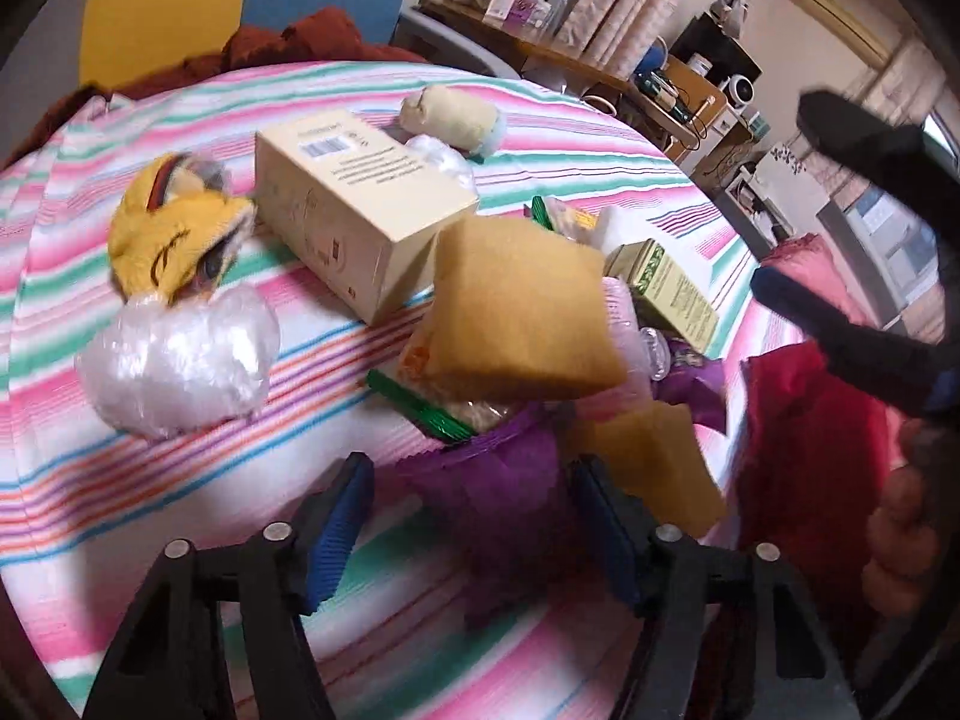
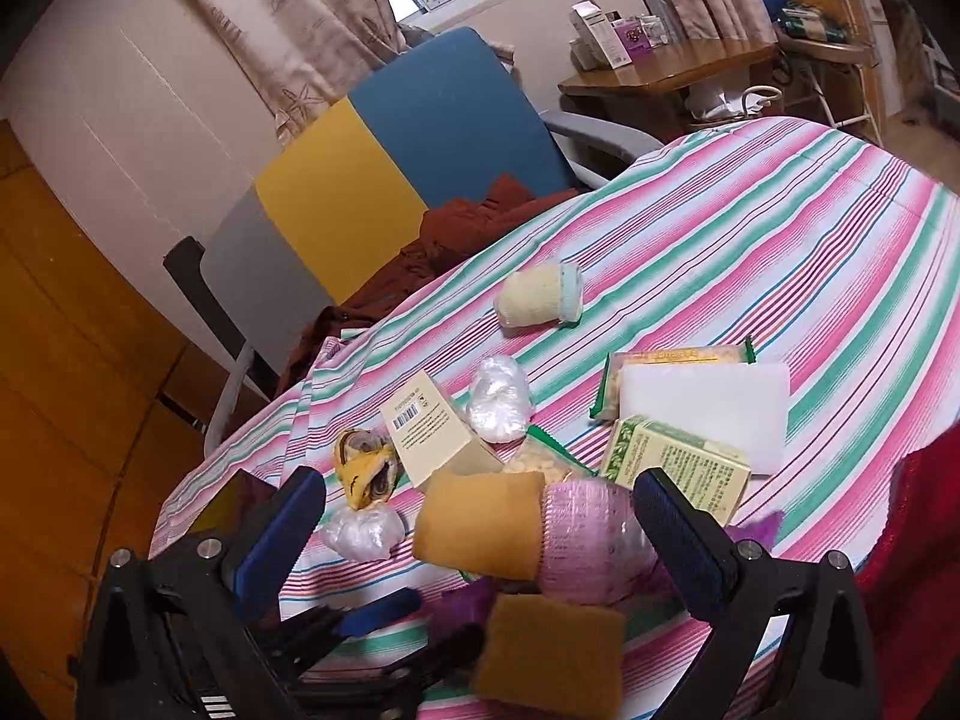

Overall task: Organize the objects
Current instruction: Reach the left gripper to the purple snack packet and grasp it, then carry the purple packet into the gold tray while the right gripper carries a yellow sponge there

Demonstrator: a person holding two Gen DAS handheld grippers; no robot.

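Observation:
Several objects lie on a striped bedspread. In the left wrist view a beige box, a yellow plush lion head, a clear plastic wad, a mustard cloth pad, a green box and purple cloth show. My left gripper is open over the purple cloth. My right gripper is open above the mustard pad and a pink net roll; it also shows in the left wrist view. A second mustard pad lies nearer.
A rolled pale sock, a white foam block, snack packs and another plastic wad lie further out. A red cloth is at the right. A yellow-blue chair and wooden desk stand beyond the bed.

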